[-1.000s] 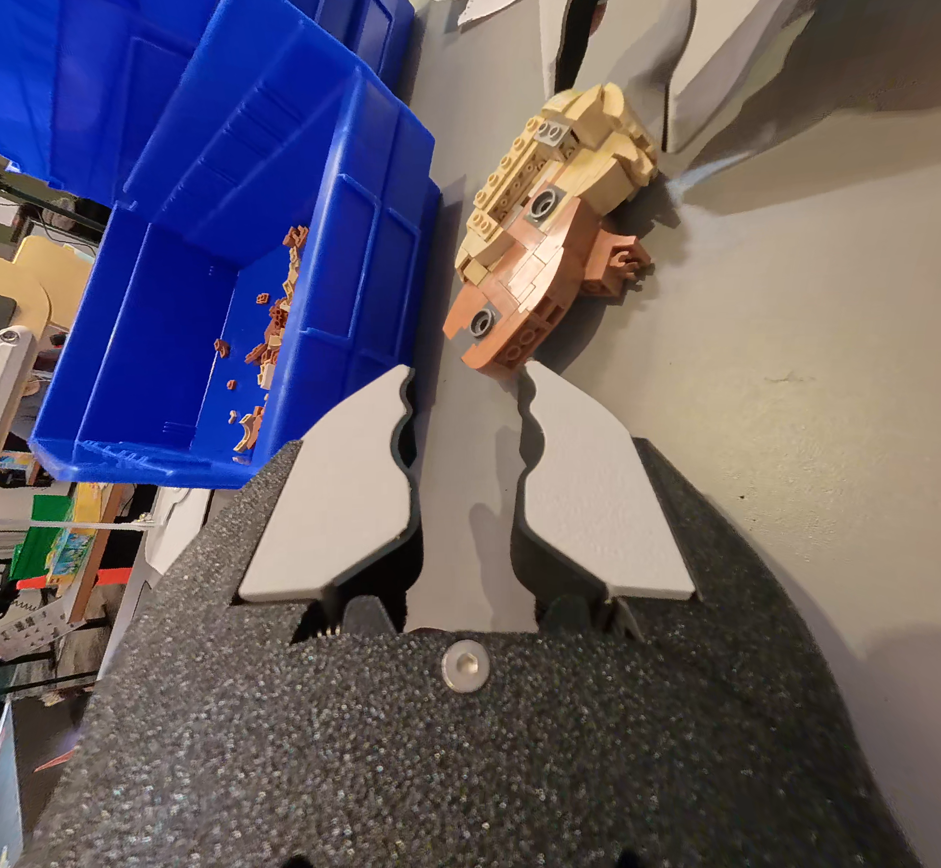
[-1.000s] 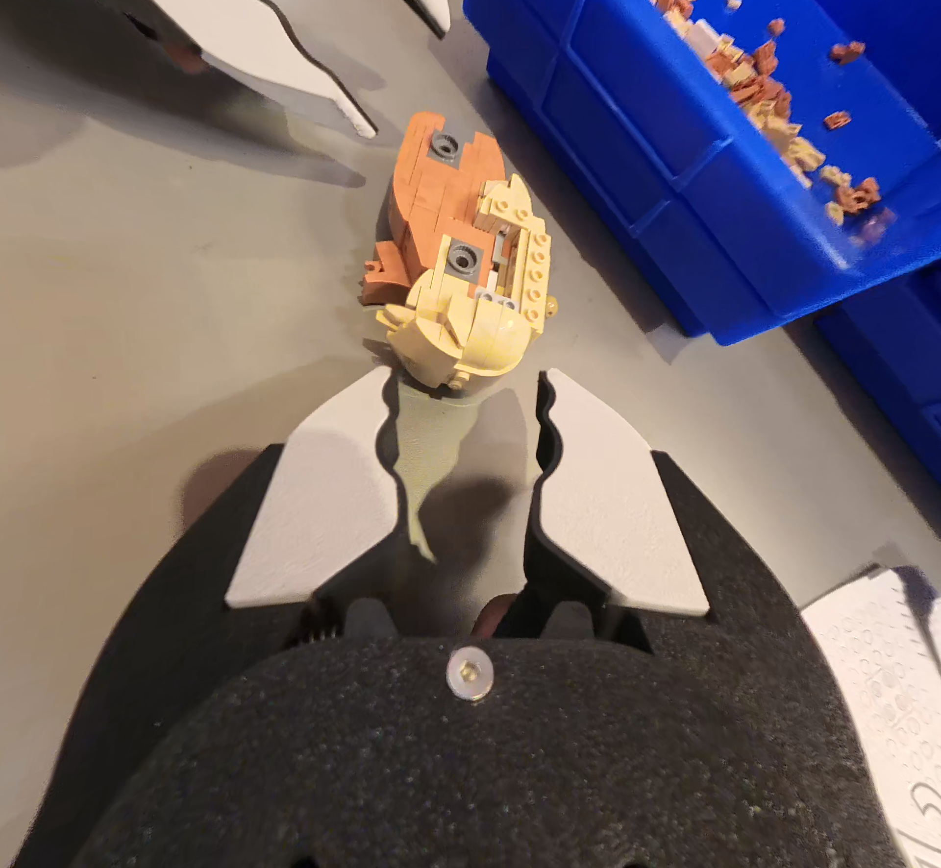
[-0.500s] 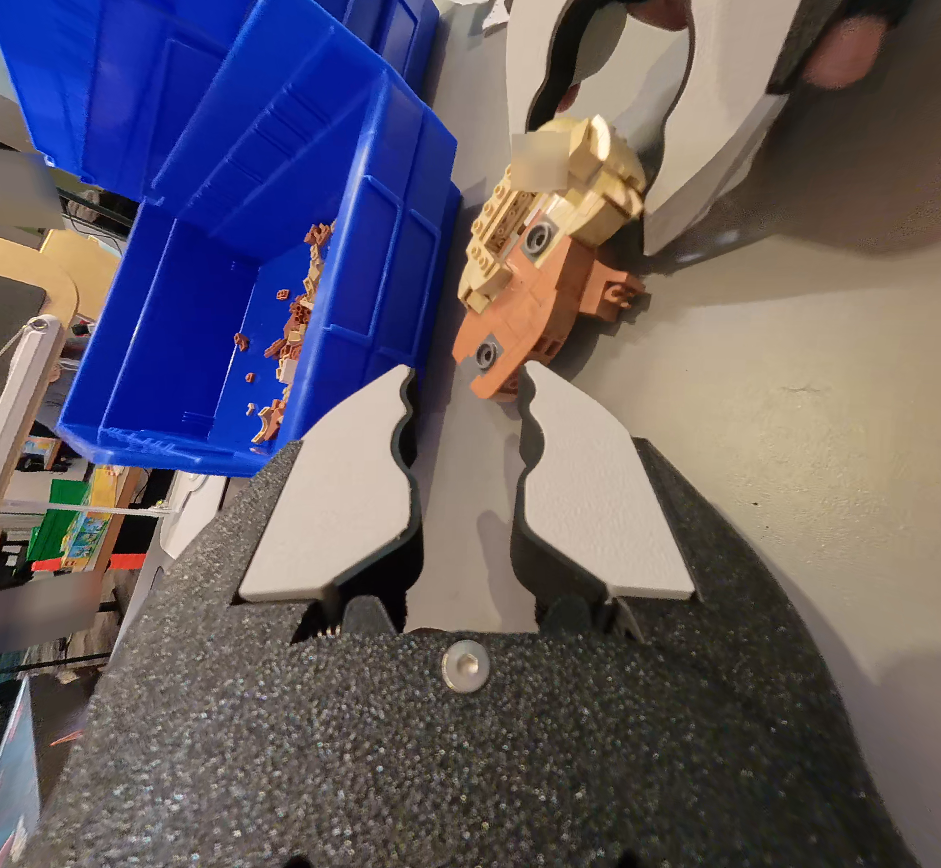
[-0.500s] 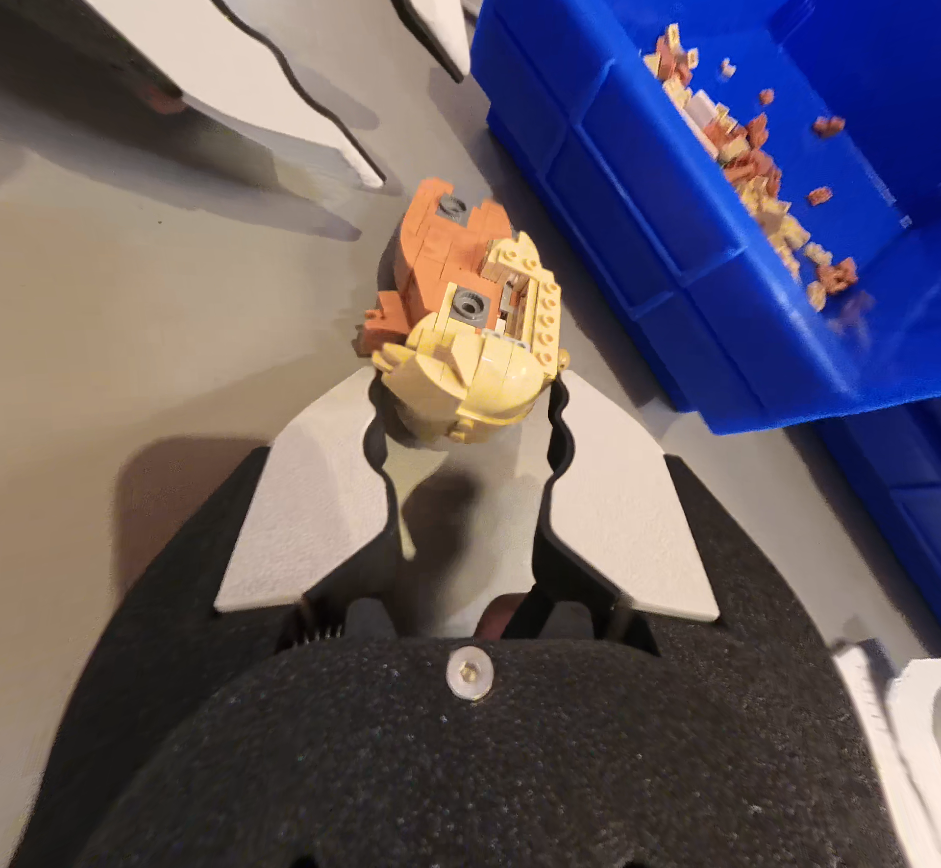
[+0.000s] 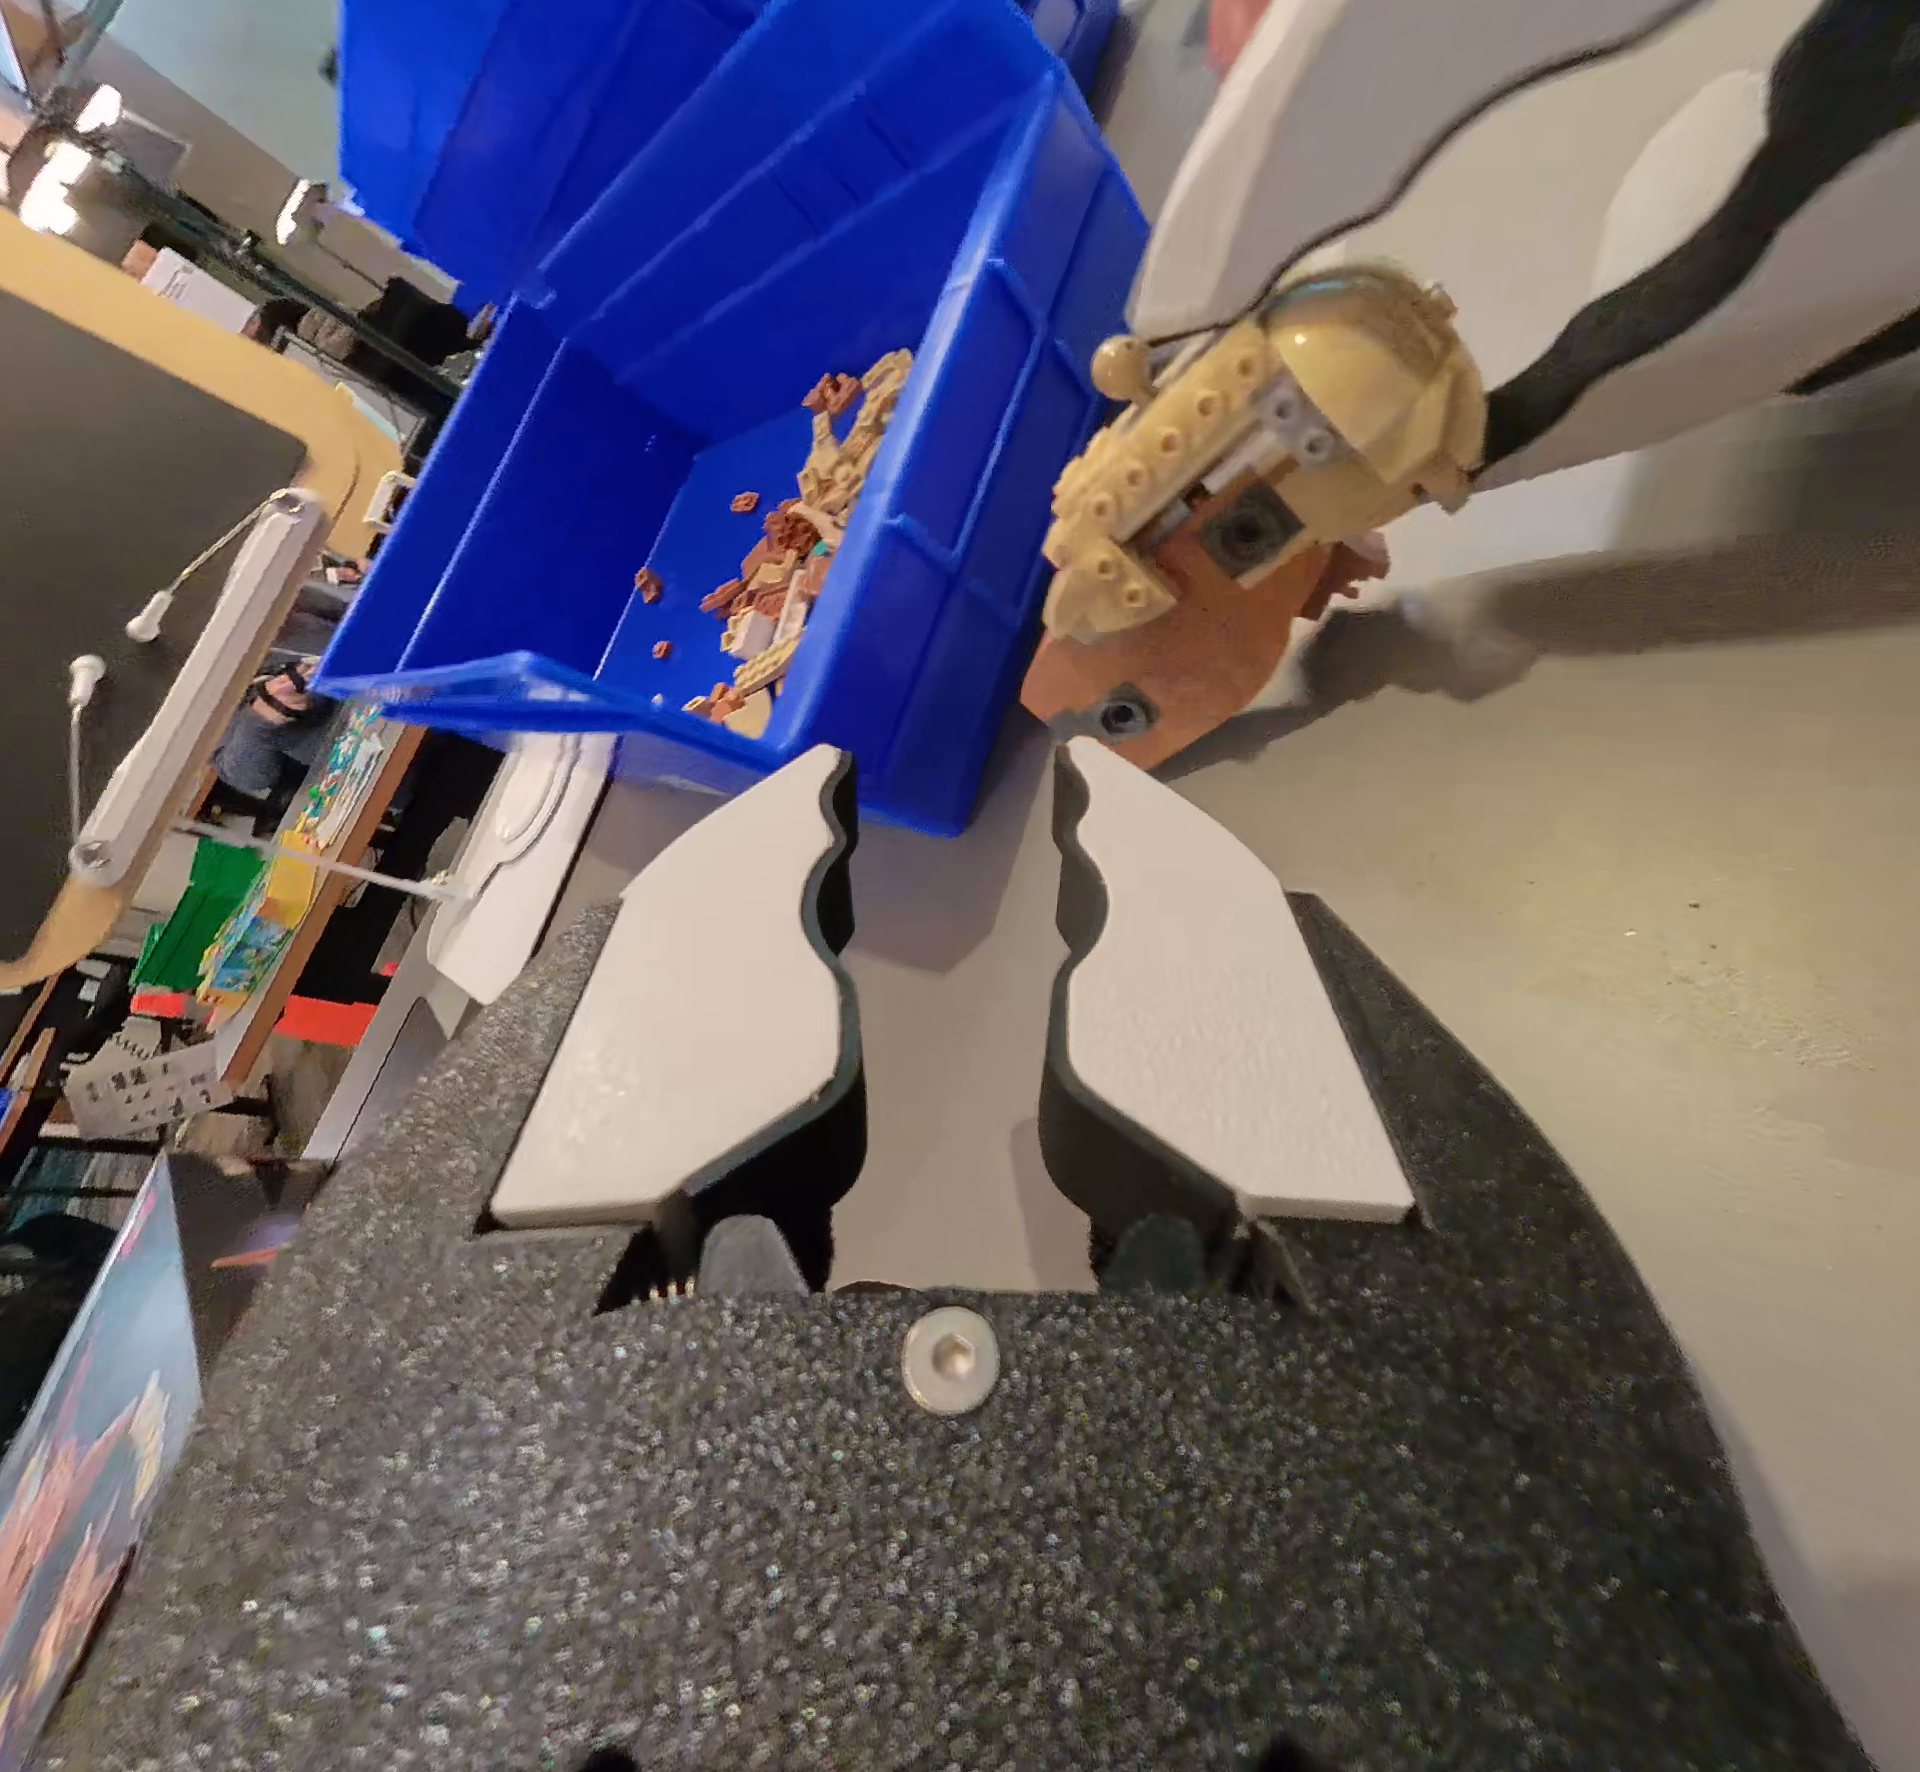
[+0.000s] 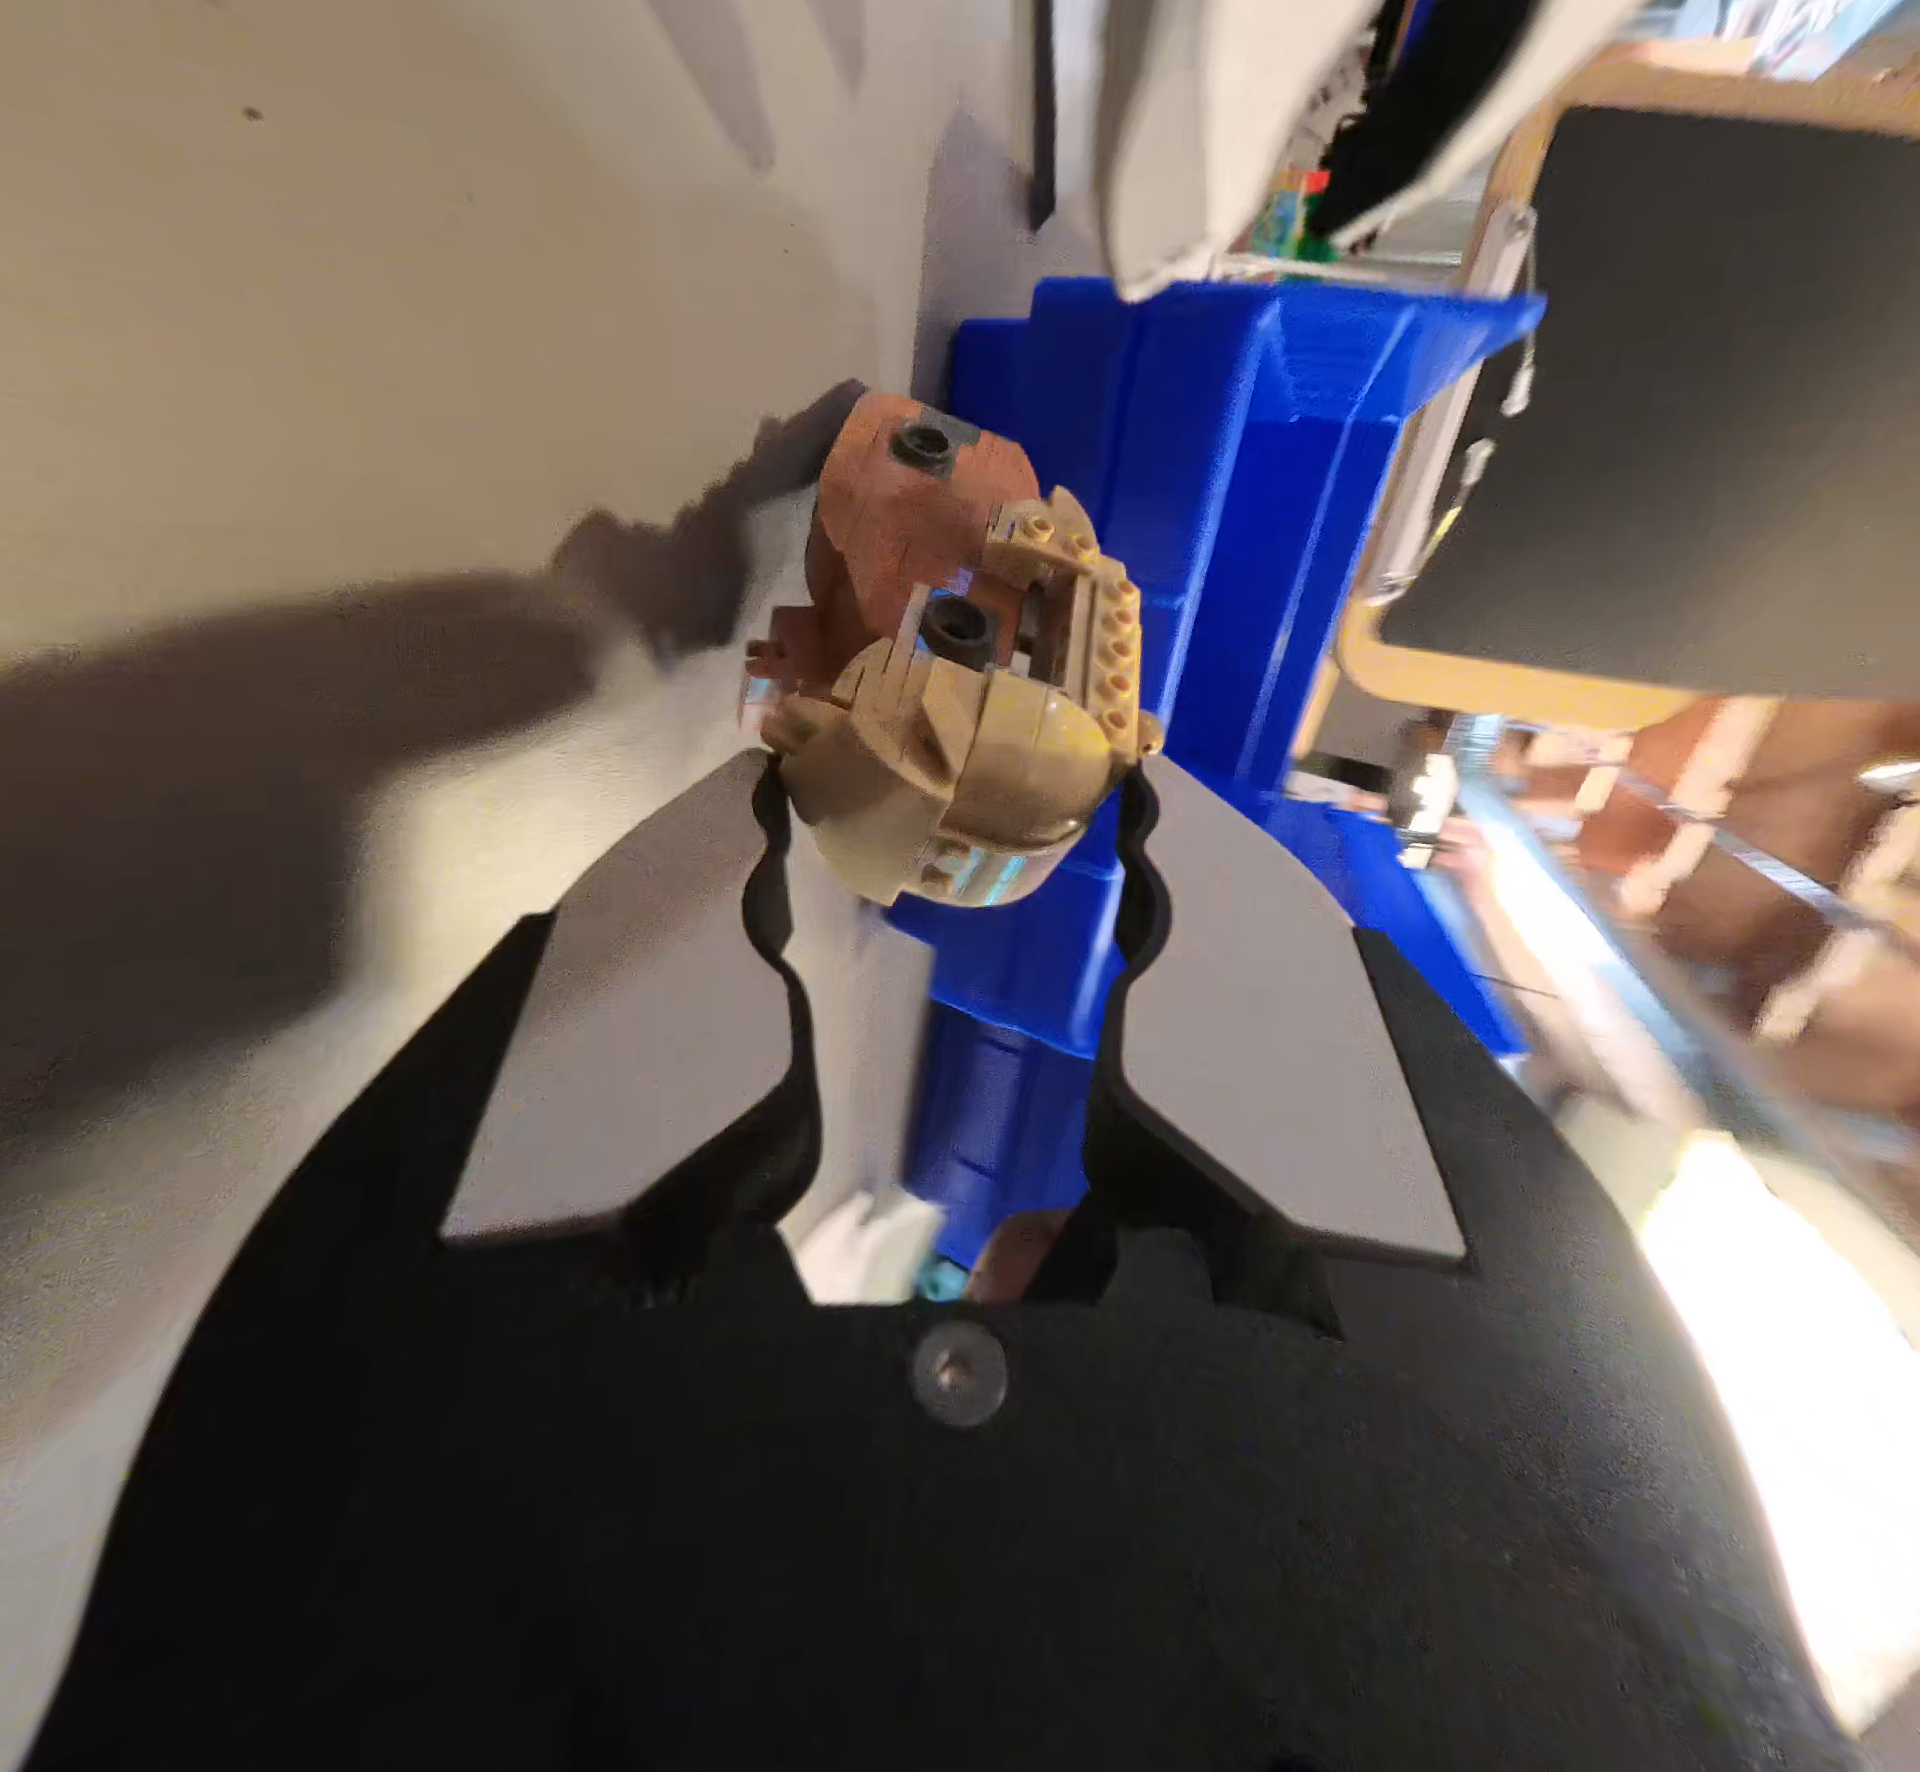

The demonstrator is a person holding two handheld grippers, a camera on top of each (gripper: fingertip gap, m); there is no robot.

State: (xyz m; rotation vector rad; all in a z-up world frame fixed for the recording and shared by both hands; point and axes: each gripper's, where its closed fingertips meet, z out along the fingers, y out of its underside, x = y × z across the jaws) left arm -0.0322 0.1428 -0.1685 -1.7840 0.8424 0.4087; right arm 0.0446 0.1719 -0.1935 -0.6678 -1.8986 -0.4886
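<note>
A brick model (image 6: 935, 683) with a tan rounded end and a brown end sits in my right gripper (image 6: 951, 777), whose two pads press on the tan end from both sides. In the left wrist view the model (image 5: 1247, 496) hangs tilted above the grey table (image 5: 1558, 891), with the right gripper's fingers (image 5: 1299, 164) around its tan end. My left gripper (image 5: 951, 766) is open and empty, its fingertips just short of the model's brown end and not touching it.
A blue bin (image 5: 727, 372) with several loose tan and brown bricks (image 5: 800, 527) stands beside the model, with more blue bins behind it. The bin's wall (image 6: 1247, 475) is close by in the right wrist view. A chair back and clutter lie beyond the table edge. Some 9 cm of space lies between my two pairs of fingers.
My right gripper moved forward around the model's tan end, took hold of it and raised and tilted it off the table. My left gripper stayed open near the brown end.
</note>
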